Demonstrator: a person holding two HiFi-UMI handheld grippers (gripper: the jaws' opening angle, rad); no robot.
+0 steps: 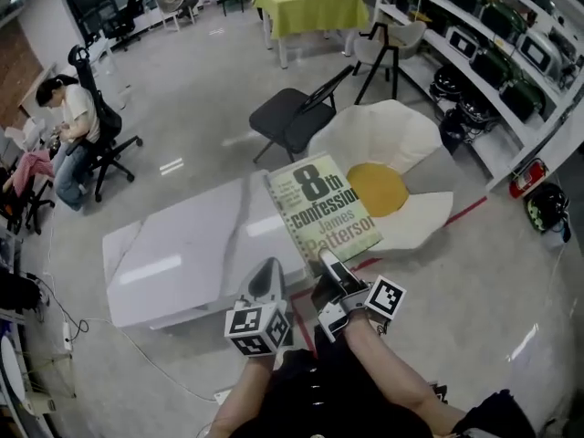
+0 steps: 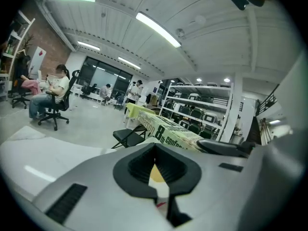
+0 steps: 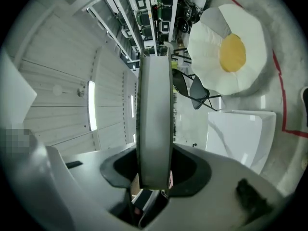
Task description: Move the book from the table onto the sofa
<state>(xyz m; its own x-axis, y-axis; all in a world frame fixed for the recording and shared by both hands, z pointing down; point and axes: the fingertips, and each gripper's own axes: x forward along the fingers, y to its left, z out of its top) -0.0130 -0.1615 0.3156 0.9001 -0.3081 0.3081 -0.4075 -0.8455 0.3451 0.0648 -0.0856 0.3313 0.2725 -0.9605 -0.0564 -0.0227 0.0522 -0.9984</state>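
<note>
A green-and-white paperback book (image 1: 324,208) hangs flat over the right end of the white table (image 1: 182,254), its far part over the fried-egg-shaped sofa (image 1: 388,135). My right gripper (image 1: 330,265) is shut on the book's near edge. In the right gripper view the book (image 3: 155,105) stands edge-on between the jaws, with the sofa (image 3: 231,52) and the table (image 3: 240,134) beyond. My left gripper (image 1: 266,279) floats beside it over the table's near edge, jaws together and holding nothing. The left gripper view shows the book (image 2: 168,134) just to its right.
A black folding chair (image 1: 292,117) stands behind the table and sofa. Metal shelves (image 1: 493,26) line the right wall. A person sits on an office chair (image 1: 78,126) at far left. A green-covered table (image 1: 306,7) is at the back. Red tape (image 1: 474,210) marks the floor.
</note>
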